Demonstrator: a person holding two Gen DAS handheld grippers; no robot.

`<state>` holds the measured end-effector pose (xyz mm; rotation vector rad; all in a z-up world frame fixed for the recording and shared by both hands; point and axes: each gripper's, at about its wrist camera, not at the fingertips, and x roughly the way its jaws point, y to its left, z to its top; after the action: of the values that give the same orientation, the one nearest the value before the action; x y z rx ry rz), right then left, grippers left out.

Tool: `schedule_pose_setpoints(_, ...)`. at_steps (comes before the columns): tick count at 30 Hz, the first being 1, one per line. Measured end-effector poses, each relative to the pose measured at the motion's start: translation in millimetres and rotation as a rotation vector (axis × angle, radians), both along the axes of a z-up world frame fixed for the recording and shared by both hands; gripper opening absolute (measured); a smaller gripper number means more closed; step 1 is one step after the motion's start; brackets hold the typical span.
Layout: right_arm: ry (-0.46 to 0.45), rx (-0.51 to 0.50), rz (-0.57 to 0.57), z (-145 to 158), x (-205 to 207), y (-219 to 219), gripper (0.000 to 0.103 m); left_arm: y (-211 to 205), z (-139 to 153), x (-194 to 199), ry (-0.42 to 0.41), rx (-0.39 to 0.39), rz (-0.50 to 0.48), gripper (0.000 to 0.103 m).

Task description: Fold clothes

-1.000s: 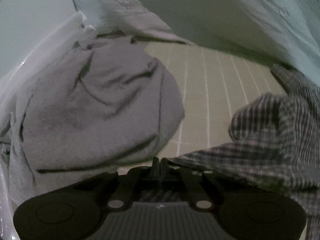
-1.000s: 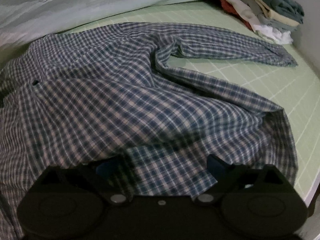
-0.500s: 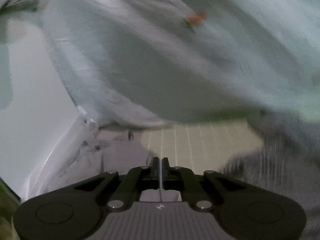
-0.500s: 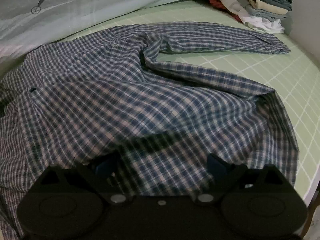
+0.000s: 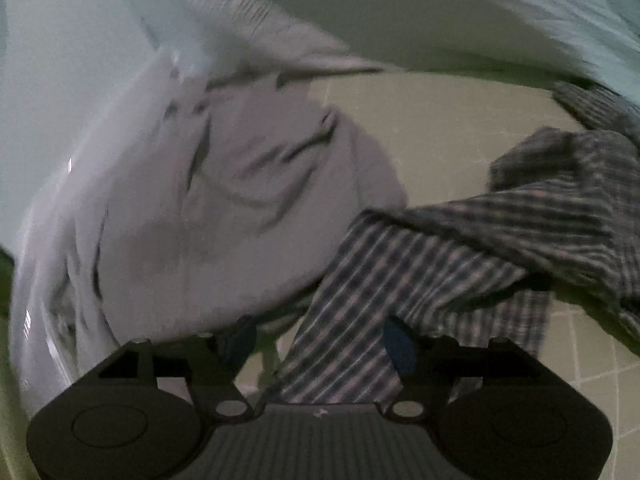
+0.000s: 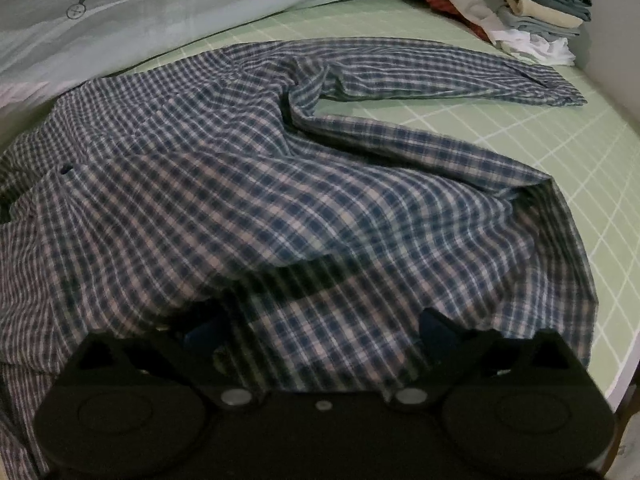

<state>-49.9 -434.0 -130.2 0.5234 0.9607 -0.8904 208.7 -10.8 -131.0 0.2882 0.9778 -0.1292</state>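
- The checked shirt (image 6: pixel 280 184) lies spread and rumpled on the green gridded mat (image 6: pixel 520 128), and every place below is told from it.
- The right gripper (image 6: pixel 320 332) sits at the shirt's near hem, fingers spread, with a fold of checked cloth lying between them (not pinched).
- One sleeve (image 6: pixel 460 76) stretches away from the body across the mat, its cuff ending near a stack of folded clothes (image 6: pixel 520 12).
- Beyond the shirt's far edge lies a pale printed sheet (image 6: pixel 160 12).
- The left gripper (image 5: pixel 320 340) is also spread, a strip of the checked shirt (image 5: pixel 400 280) draped between its fingers.
- Just beside that strip, further left, sits a crumpled grey garment (image 5: pixel 220 200), blurred in this view.
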Motion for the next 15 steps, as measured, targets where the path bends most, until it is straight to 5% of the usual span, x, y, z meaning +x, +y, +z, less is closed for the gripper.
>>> schedule_pose_setpoints(2, 0.002, 0.001, 0.002, -0.1, 3.2, -0.6, 0.103, 0.8, 1.5, 1.5, -0.002, -0.017, 0.003, 0.071)
schedule_pose_setpoints(4, 0.003, 0.002, 0.002, -0.1, 5.9, -1.3, 0.103, 1.5, 3.0, 3.0, -0.005, -0.034, 0.007, 0.057)
schedule_pose_setpoints(6, 0.003, 0.002, 0.001, 0.0, 8.4, -1.9, 0.103, 2.3, 4.4, 4.5, -0.007, -0.051, 0.010, 0.011)
schedule_pose_setpoints(11, 0.001, 0.000, 0.004, -0.2, 14.3, -3.6, 0.103, 4.2, 8.1, 8.2, -0.013, -0.093, 0.019, 0.003)
schedule_pose_setpoints(15, -0.002, -0.002, 0.009, 0.0, 15.9, -3.7, 0.103, 0.8, 50.6, 2.2, -0.179, -0.071, 0.019, 0.003)
